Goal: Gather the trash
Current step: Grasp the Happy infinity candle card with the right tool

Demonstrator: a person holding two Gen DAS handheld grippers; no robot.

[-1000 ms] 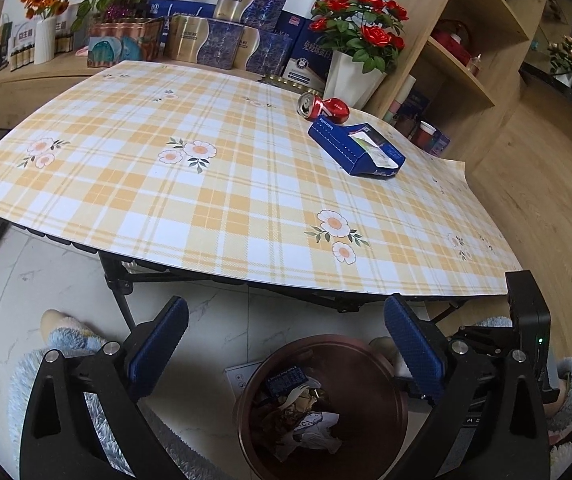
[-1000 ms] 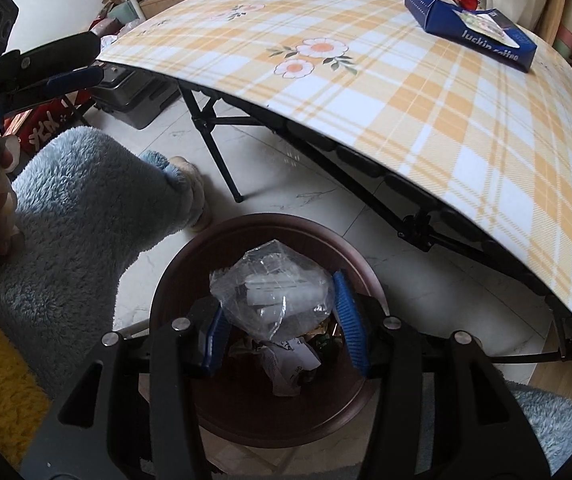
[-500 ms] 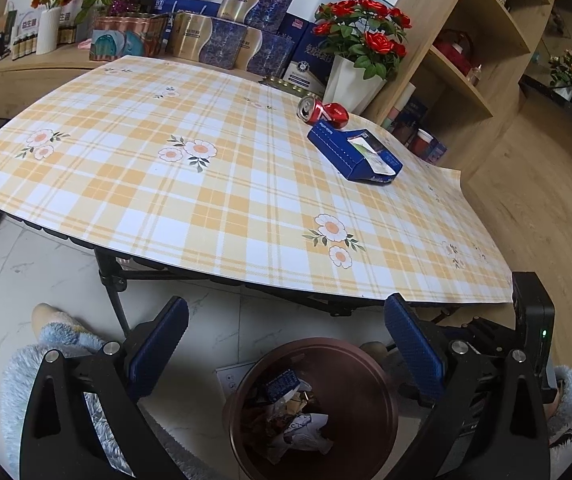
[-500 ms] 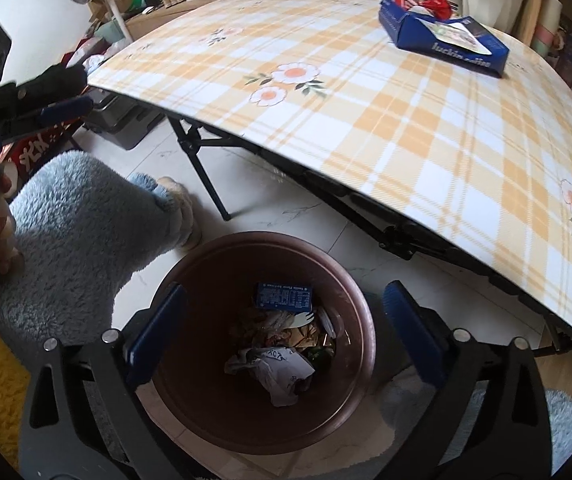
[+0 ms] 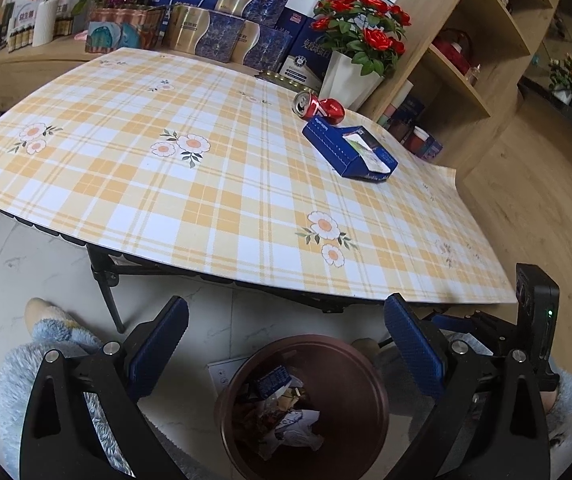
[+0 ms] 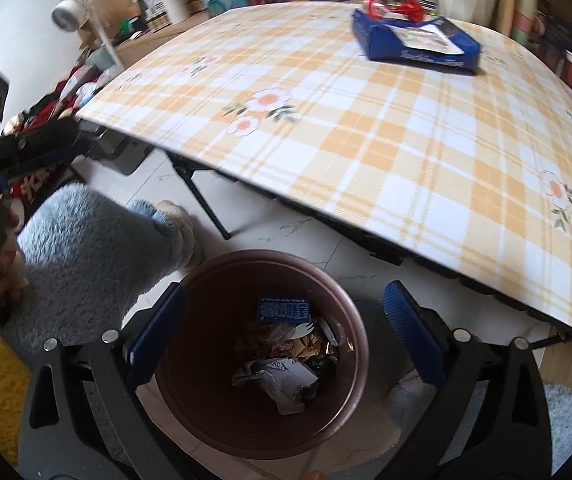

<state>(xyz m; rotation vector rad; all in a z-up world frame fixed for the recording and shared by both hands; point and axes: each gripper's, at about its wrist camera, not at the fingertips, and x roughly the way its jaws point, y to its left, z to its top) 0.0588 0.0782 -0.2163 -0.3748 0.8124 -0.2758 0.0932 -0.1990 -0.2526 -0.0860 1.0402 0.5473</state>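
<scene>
Lamp (image 6: 71, 10) (right wrist view only).

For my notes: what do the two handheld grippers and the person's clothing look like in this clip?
Both the left gripper and right gripper have black angular frames with silver bolts and blue textured pads on the jaws. The person wears fluffy light-blue fleece.

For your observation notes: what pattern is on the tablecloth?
Orange-and-white plaid with scattered flowers on the tablecloth, clearest in the left wrist view.
</scene>
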